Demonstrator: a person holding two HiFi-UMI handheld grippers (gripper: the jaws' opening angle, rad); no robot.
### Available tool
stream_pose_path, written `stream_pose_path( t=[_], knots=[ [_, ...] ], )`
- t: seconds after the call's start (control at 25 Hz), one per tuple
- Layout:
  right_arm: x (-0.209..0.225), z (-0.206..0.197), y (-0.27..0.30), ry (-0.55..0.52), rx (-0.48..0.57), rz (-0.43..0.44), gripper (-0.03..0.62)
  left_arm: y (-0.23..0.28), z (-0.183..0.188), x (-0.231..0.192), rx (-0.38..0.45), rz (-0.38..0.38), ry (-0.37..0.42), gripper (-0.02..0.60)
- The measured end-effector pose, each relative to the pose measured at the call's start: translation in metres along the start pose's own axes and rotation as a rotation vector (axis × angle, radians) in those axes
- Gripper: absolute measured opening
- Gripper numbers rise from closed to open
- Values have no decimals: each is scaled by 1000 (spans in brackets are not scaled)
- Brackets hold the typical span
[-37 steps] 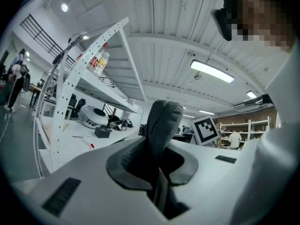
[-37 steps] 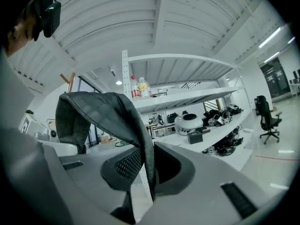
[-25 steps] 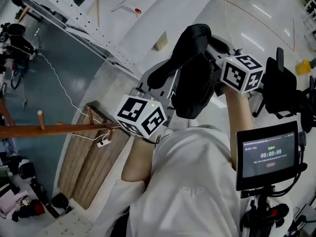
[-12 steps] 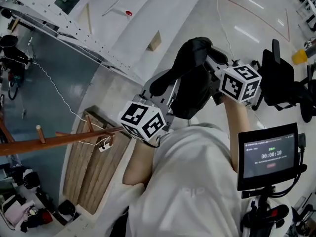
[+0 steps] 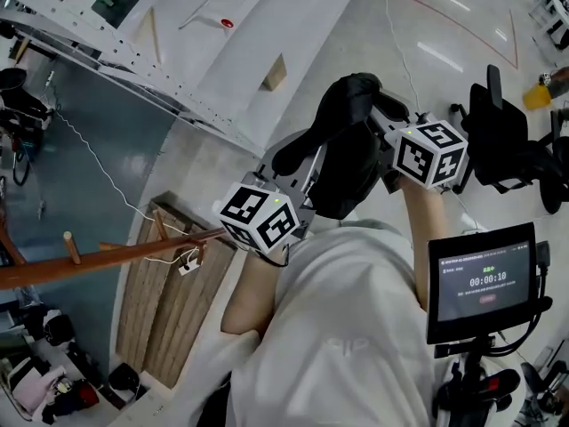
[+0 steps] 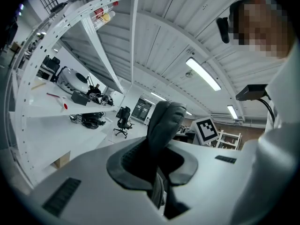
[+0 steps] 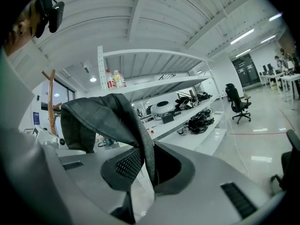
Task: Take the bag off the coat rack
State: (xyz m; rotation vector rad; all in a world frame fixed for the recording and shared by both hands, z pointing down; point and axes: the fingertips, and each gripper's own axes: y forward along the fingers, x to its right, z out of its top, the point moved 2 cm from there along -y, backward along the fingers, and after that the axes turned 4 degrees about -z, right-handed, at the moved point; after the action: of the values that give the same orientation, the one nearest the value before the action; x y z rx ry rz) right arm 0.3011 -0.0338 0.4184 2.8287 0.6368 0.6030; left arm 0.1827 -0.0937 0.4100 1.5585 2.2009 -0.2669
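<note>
A black fabric bag [image 5: 348, 154] hangs in the air between my two grippers, away from the wooden coat rack [image 5: 107, 254] that lies low at the left of the head view. My left gripper [image 5: 302, 172] is shut on one dark strap of the bag [image 6: 161, 125], which rises straight up from its jaws. The right gripper [image 5: 384, 145] is shut on the bag's grey cloth [image 7: 112, 118], pinched thin between its pads and draping off to the left. Both marker cubes sit close to the person's chest.
White shelving [image 5: 178, 43] runs across the top left with small items on it. A wooden platform [image 5: 169, 301] sits under the rack. A black office chair [image 5: 511, 149] stands at the right, and a screen on a stand [image 5: 484, 278] is at lower right.
Both grippers and the bag have drifted slightly right and up in the head view, and the coat rack has slid lower left. The grips are unchanged.
</note>
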Motion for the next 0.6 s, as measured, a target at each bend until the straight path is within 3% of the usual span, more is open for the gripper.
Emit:
stream_pose_path(
  t=[0.6],
  knots=[
    [1, -3, 0, 9, -7, -3, 74, 0, -5, 0, -11, 6, -15, 48]
  ],
)
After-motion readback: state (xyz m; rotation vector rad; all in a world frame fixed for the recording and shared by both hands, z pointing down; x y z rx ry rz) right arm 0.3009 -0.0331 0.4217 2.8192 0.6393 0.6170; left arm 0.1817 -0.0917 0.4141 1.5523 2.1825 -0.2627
